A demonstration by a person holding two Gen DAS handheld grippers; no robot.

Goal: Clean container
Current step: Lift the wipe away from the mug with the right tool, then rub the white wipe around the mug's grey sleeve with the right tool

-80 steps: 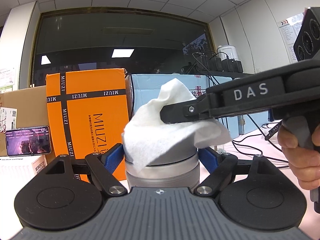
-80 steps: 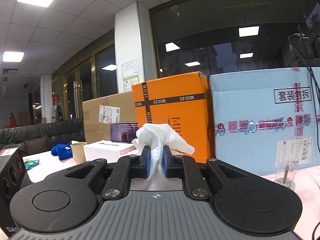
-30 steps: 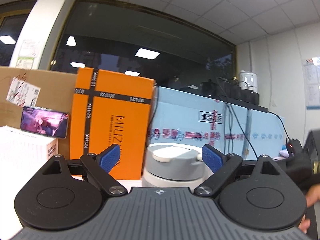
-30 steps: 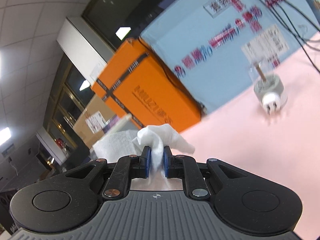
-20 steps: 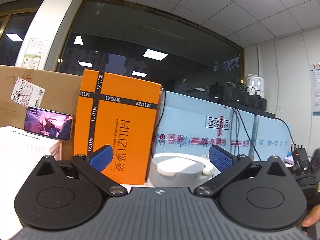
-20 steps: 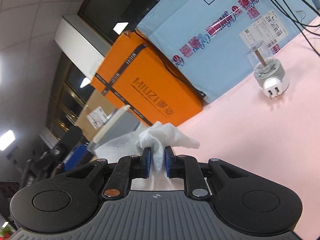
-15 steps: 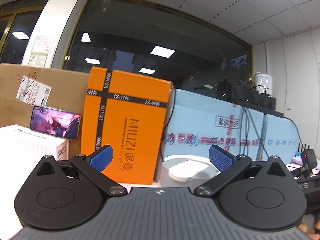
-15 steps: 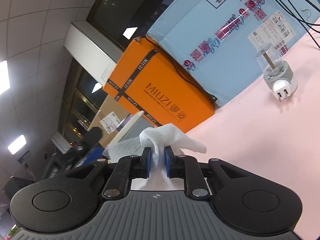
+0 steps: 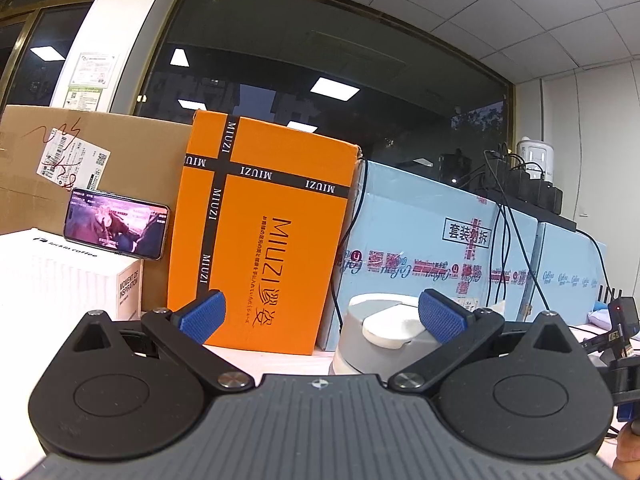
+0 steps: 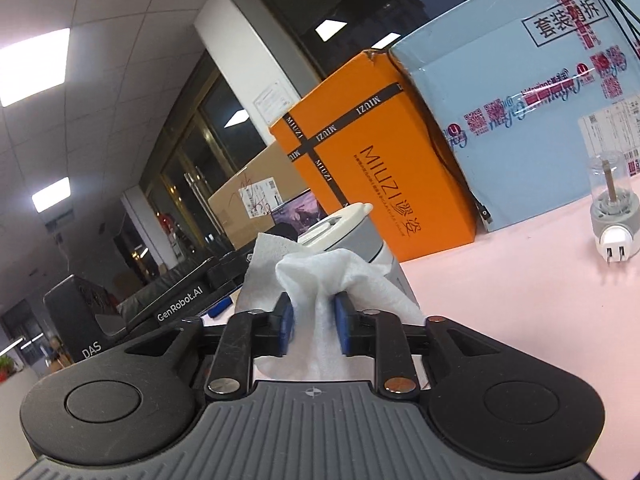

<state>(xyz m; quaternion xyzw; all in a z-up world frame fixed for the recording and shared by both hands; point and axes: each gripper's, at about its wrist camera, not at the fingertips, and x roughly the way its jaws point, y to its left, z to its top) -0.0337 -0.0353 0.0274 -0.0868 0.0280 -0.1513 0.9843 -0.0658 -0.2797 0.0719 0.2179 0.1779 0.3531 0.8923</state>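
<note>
The container (image 9: 362,340) is a grey tub with a white lid, standing upright on the pink table. In the left wrist view it sits between my left gripper's (image 9: 320,314) wide-open blue pads, close to the right pad (image 9: 440,314) and apart from the left one. My right gripper (image 10: 314,328) is shut on a crumpled white cloth (image 10: 320,276). In the right wrist view the container (image 10: 382,258) stands just behind the cloth, partly hidden by it. I cannot tell whether the cloth touches the container.
An orange MIUZI box (image 9: 260,232), a light-blue carton (image 9: 432,248) with cables over it and a brown carton (image 9: 92,160) line the back. A phone (image 9: 116,224) leans on a white box (image 9: 60,276). A plug adapter (image 10: 612,216) stands on the table at right.
The right gripper lifted the cloth off the container's lid, swung away tilted, and is now back close to its side. The left gripper let go of the container, opened wide and drifted left.
</note>
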